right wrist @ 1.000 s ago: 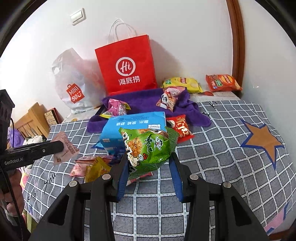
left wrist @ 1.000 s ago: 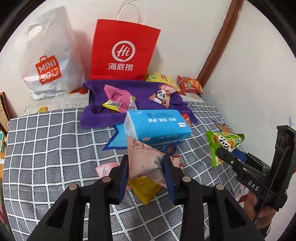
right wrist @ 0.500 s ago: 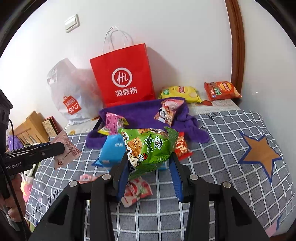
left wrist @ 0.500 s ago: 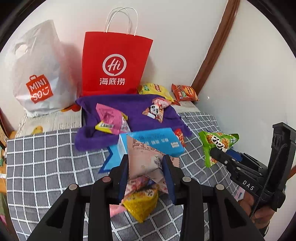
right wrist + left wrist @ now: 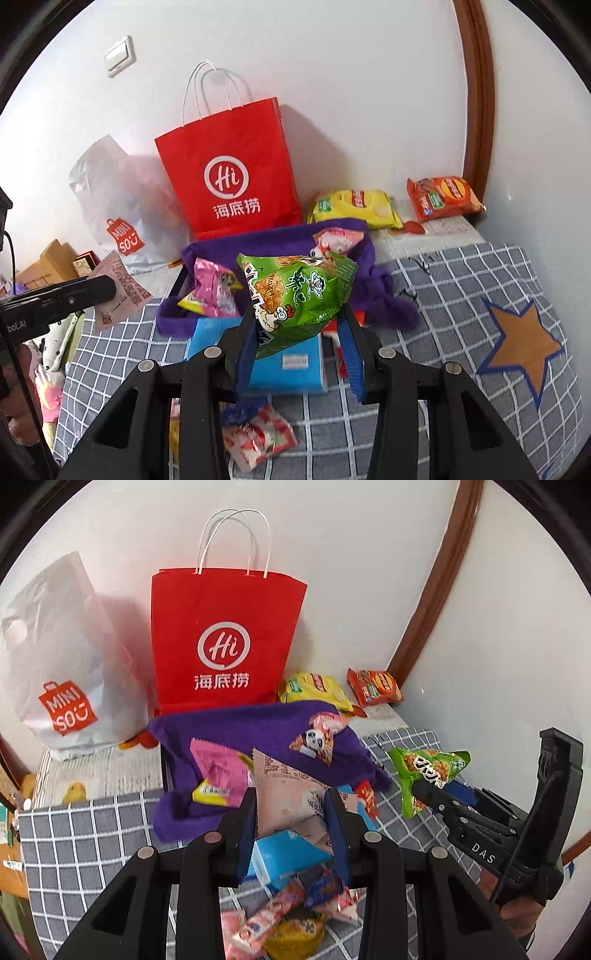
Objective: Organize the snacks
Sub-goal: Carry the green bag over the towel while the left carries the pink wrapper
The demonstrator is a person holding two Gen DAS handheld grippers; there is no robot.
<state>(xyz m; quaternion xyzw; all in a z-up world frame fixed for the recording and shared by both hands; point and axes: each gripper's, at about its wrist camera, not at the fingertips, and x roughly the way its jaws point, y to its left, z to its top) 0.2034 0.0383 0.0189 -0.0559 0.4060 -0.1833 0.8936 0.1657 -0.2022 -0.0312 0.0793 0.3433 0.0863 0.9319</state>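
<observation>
Partway: left gripper (image 5: 291, 812) clamps a pale pink packet (image 5: 286, 797), right gripper (image 5: 299, 332) a green packet (image 5: 299, 295); more snacks lie loose at lower frame, below the purple-lined tray (image 5: 258, 727).

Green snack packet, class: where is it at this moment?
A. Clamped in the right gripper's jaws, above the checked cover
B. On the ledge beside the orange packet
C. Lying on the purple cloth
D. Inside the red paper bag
A: the right wrist view shows the green snack packet pinched between the jaws of the right gripper, lifted over the blue tissue pack.
</observation>
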